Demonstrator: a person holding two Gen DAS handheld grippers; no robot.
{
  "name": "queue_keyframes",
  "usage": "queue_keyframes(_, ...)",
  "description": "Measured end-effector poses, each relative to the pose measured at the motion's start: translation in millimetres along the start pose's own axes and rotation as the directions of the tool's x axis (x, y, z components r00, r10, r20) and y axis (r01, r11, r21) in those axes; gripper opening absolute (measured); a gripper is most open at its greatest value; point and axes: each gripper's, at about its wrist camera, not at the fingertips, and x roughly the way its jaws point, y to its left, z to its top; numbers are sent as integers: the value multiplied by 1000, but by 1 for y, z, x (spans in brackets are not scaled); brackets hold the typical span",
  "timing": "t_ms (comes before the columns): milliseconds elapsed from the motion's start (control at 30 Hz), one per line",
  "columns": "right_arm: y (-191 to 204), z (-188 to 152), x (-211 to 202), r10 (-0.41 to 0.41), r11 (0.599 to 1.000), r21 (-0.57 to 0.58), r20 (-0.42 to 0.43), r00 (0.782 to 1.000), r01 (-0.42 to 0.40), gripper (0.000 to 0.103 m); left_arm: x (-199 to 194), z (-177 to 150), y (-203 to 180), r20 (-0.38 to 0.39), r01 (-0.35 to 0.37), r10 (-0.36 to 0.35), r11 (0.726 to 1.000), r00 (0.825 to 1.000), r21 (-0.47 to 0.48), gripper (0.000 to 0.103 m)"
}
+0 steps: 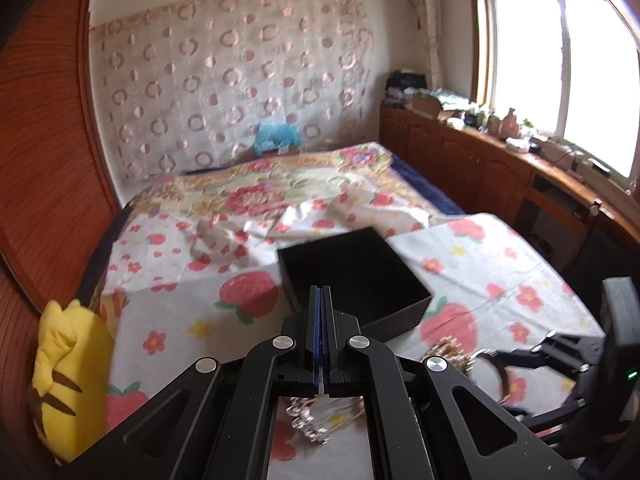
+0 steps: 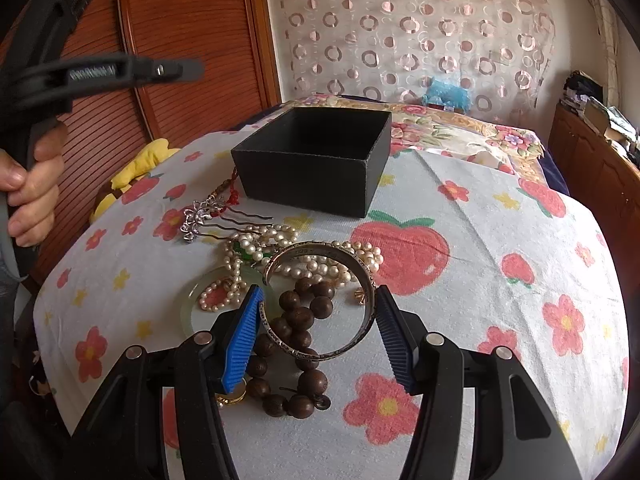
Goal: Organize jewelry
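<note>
My right gripper [image 2: 319, 294] is shut on a silver bangle [image 2: 316, 249], its blue pads pressing on the ring's two sides. Under it on the flowered cloth lie a brown wooden bead bracelet [image 2: 298, 320], pearl strands [image 2: 260, 240], a pale jade bangle [image 2: 190, 304], a silver flower hairpin [image 2: 200, 216] and a gold ring [image 2: 232, 398]. Behind the pile stands an open black box [image 2: 304, 180], seemingly with nothing in it. My left gripper [image 1: 322, 292] is shut on nothing and hovers before that box [image 1: 400, 316]; a hand [image 2: 32, 184] holds it at the upper left.
The flowered cloth [image 2: 500, 320] covers a raised surface by a bed [image 1: 260, 196]. A yellow plush toy [image 1: 68, 368] lies at its left edge. A wooden sliding door [image 2: 192, 20] is on the left, wooden cabinets [image 1: 460, 160] under a window on the right.
</note>
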Motion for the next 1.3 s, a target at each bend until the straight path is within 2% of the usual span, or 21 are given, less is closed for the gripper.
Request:
queue_keyframes(67,0,0,0,0,1000,0,-1,1000,0,59,12,-7,8,-38,-20,20,1000,999,-8,2)
queue_keyframes(100,-1,0,0,0,1000,2,-2,1000,0,59,20,-11,12,-62,-28,27,1000,998,-14,11)
queue_keyframes(167,0,-2,2,0,1000,3,-5,1000,0,59,32,-19,20,-101,-41,39,999,994,-25,21)
queue_keyframes(267,-1,-3,4,1,1000,4,-11,1000,-1,59,50,-29,30,-159,-34,24,998,987,-61,22)
queue_keyframes(567,-4,-3,0,-5,1000,8,-5,1000,5,59,77,-42,27,-225,13,-38,994,974,-113,21)
queue_keyframes(633,-5,-4,-1,-7,1000,11,-4,1000,7,59,82,-42,27,-233,21,-50,992,971,-128,15)
queue_keyframes(700,-7,-4,-2,-7,1000,14,-3,1000,7,59,86,-42,29,-241,22,-55,990,969,-140,0)
queue_keyframes(833,-7,-5,-1,-6,1000,16,-5,1000,6,59,80,-40,27,-223,28,-57,991,973,-130,0)
queue_keyframes(1033,-7,-7,0,-10,1000,15,-7,1000,10,59,27,-25,10,-99,68,-78,993,992,-95,0)
queue_keyframes(1133,-6,-6,1,-12,1000,12,-7,1000,12,59,4,-16,3,-42,86,-90,993,995,-79,0)
queue_keyframes(1233,-6,-5,1,-14,1000,10,-8,1000,14,59,1,-10,3,-33,73,-75,995,997,-67,0)
queue_keyframes(1300,-6,-4,0,-15,1000,8,-7,1000,15,59,12,-11,11,-62,49,-54,996,997,-80,0)
